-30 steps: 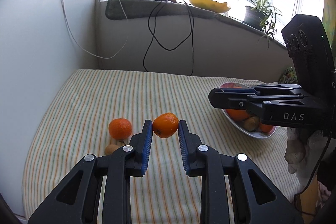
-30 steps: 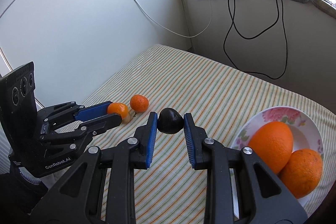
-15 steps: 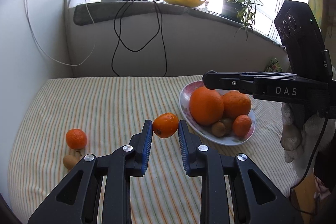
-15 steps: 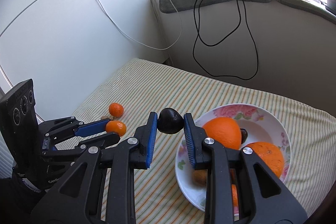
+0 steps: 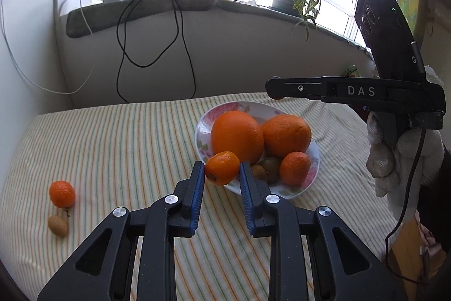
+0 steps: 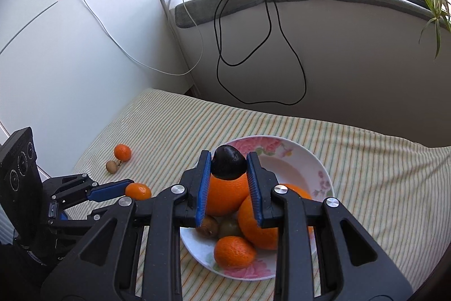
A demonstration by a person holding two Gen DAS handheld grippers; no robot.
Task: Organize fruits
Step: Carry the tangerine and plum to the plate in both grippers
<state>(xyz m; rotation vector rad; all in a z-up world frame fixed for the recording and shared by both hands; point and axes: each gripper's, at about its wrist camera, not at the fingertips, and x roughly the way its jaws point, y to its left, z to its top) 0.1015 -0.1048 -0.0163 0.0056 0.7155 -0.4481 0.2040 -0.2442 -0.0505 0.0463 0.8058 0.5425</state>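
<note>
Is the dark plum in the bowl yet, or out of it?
Out. The plum is clamped between the right gripper fingers, held above the oranges in the bowl.

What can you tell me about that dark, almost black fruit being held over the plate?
The dark fruit is small, rounded and glossy, deep purple-black, perhaps a plum. It is pinched between the blue ribbed pads of the right hand-held gripper, one pad on each side. It hangs in the air above the flowered plate, just over a large orange, not resting on anything.
</note>
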